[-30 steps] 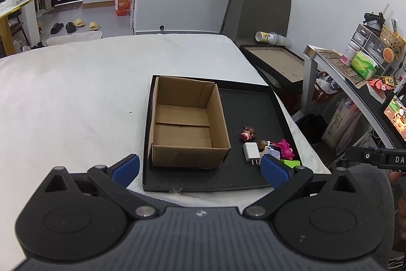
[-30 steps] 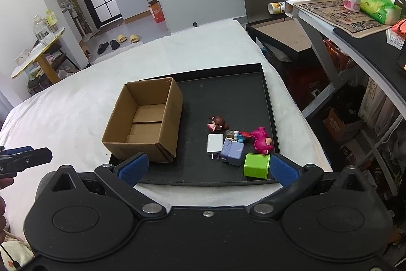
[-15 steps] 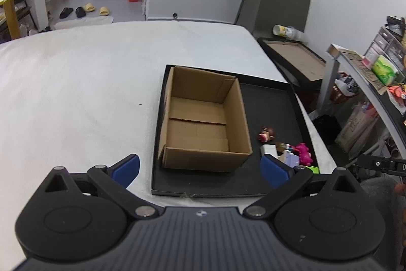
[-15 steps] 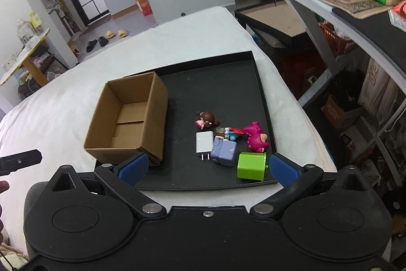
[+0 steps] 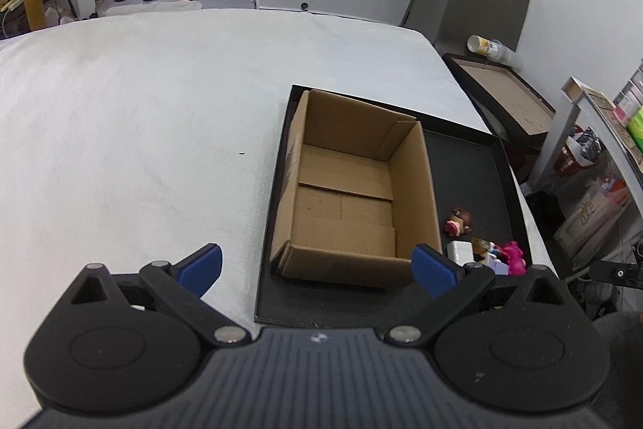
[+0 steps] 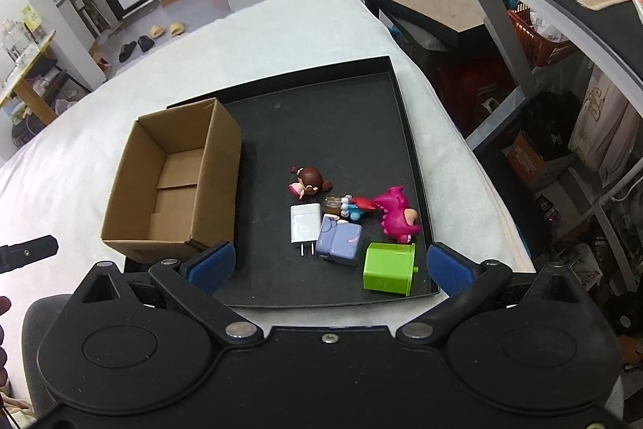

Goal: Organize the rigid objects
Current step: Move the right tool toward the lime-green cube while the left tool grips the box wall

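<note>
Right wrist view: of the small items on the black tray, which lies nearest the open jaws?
The green box, at the tray's near right corner. The purple block, white charger and pink dinosaur all lie farther back.

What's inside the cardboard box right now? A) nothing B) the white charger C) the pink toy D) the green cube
A: both wrist views show the cardboard box with a bare floor, while the white charger, green cube and pink toy all lie on the black tray beside it.
</note>
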A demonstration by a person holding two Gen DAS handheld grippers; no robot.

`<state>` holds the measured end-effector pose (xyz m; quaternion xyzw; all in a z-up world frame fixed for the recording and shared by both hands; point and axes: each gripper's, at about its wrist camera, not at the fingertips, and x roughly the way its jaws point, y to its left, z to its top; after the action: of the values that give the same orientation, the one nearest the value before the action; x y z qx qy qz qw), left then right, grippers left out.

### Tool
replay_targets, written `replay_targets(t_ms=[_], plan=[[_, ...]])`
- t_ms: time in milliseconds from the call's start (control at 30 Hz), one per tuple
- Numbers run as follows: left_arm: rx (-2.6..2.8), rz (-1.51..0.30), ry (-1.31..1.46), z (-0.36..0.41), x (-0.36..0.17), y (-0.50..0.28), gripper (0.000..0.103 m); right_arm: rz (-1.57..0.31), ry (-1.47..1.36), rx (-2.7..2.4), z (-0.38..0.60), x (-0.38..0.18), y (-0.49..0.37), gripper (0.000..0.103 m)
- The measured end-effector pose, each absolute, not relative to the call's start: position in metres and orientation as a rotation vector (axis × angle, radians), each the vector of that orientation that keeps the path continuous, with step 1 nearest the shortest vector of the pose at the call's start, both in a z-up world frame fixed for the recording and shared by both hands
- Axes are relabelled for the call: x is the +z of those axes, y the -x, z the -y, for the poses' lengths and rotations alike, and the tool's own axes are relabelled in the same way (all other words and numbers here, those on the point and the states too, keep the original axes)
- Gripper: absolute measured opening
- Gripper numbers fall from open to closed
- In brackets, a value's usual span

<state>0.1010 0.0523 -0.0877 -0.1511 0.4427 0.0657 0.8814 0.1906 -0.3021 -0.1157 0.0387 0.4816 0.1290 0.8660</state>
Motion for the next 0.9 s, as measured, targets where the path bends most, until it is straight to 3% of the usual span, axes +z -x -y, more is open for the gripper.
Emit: replay_targets(t_ms=[367, 533, 700, 900], plan=[[0.164, -0.956, 0.356, -0.066, -0.116, -0.119, 0.097, -1.083, -0.039, 0.276, 0.295, -0.127, -0.224, 0.102], [0.187, -0.968, 0.371, -0.072, -0.131, -0.126, 0.085, -1.132, -0.013, 0.271, 0.292, -0.14, -0.238, 0.1], [0.202, -0.992, 0.39, -0.077, -0.144, -0.133, 0.066, -1.184, -0.006, 0.275, 0.29, -0.151, -0.252, 0.093], [0.195, -1.013, 0.406, -0.083, -0.157, -0.137, 0.057, -1.26, -0.025, 0.272, 0.291, -0.171, -0.27, 0.081]])
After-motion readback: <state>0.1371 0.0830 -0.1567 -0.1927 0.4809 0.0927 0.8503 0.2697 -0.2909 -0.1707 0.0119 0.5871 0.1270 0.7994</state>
